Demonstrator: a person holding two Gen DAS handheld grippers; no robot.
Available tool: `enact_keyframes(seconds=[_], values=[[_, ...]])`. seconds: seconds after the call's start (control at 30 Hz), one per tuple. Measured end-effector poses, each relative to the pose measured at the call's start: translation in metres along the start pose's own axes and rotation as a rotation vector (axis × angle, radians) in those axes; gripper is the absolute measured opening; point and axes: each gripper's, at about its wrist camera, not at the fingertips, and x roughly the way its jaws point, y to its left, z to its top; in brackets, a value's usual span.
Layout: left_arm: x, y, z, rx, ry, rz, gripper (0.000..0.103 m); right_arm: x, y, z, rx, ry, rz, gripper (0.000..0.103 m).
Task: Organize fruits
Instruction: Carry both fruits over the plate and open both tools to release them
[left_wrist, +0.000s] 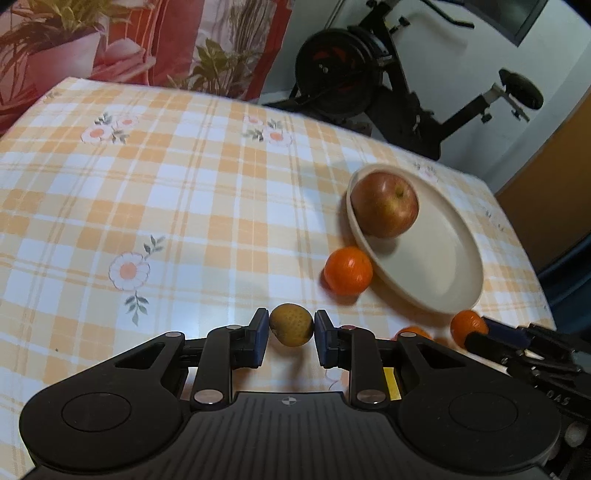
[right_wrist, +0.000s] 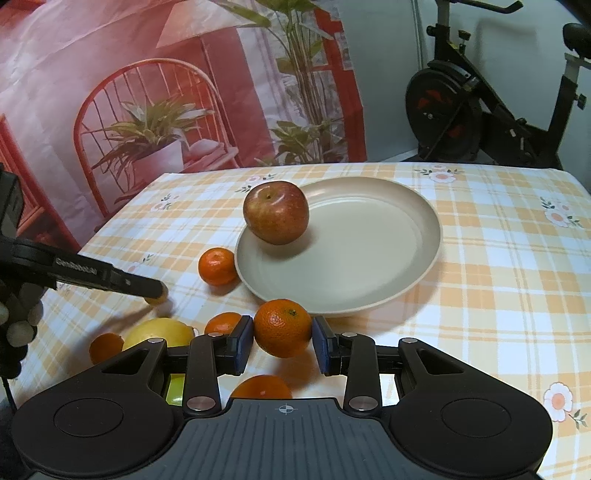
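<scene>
I am gripping a small brown-green fruit in my left fingers and an orange in my right fingers, just before the plate's near rim.

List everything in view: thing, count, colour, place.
plate: one, beige, on the table.
apple: one, red, on the plate's left part.
mandarins: at least five, orange; one beside the plate's left rim, one in the right jaws, the rest near the lemon.
lemon: one, yellow, near edge.
brownish-green fruit: one, in the left jaws.
tablecloth: one, orange-and-white check.
exercise bike: one, black, behind the table.
printed backdrop: one, red, behind the table.
left gripper: black, shut.
right gripper: black, shut.
</scene>
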Motion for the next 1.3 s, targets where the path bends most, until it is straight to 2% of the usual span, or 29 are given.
enact_keyframes(seconds=[0.2, 0.47, 0.77, 1.0, 1.3], values=[[-0.016, -0.013, 0.012, 0.02, -0.076, -0.051, 0.028, -0.003, -0.005, 0.004, -0.002, -0.014, -0.011, 0.032], [0.001, -0.048, 0.025, 0.106, -0.098, -0.081, 0.028, 0.002, -0.017, 0.036, -0.067, -0.041, -0.035, 0.032], [0.038, -0.093, 0.033, 0.255, -0.056, -0.073, 0.028, 0.039, -0.052, 0.09, -0.071, -0.041, -0.052, 0.032], [0.054, -0.094, 0.033, 0.276, -0.027, -0.039, 0.028, 0.091, -0.073, 0.112, 0.001, 0.0, -0.034, 0.032], [0.062, -0.087, 0.038, 0.253, -0.016, -0.038, 0.028, 0.133, -0.062, 0.121, 0.021, 0.032, 0.005, 0.032]])
